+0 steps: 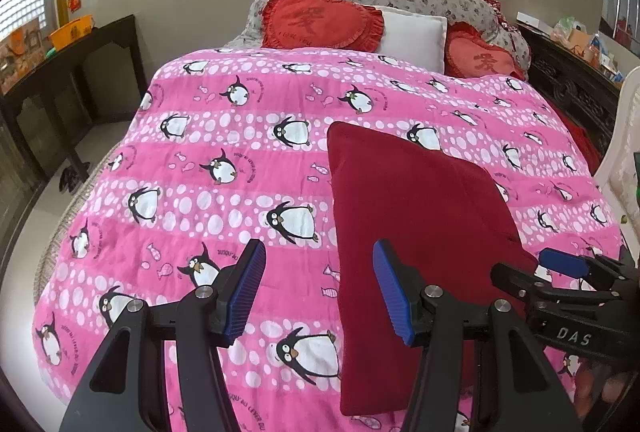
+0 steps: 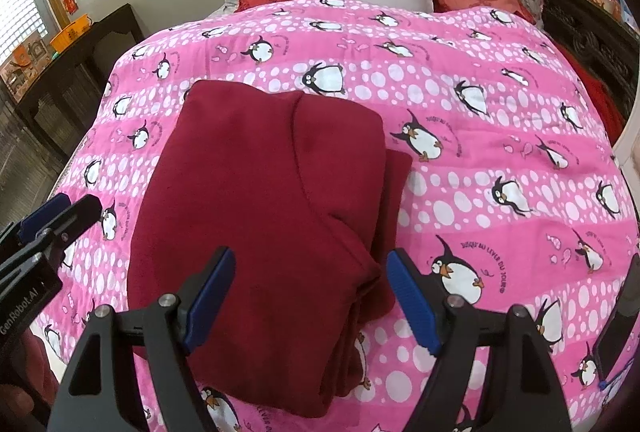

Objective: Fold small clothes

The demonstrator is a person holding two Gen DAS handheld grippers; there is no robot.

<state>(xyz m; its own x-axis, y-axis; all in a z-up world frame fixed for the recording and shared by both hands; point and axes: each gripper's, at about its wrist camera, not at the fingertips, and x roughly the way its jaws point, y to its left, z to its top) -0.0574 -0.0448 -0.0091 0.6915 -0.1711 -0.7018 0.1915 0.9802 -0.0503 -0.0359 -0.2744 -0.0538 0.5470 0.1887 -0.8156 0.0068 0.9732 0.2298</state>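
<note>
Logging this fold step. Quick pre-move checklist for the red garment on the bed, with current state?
1. Left gripper open, nothing between the fingers: ok.
2. Right gripper open, nothing held: ok.
3. Red garment lying on the pink penguin quilt, not dangling: ok.
4. Fold edges squared: not ok; in the right wrist view an under layer sticks out past the top layer on the right, and the near right edge is bunched.
5. Left side of the garment smooth and flat: ok.
6. Number of layers in the stack: cannot tell.
</note>
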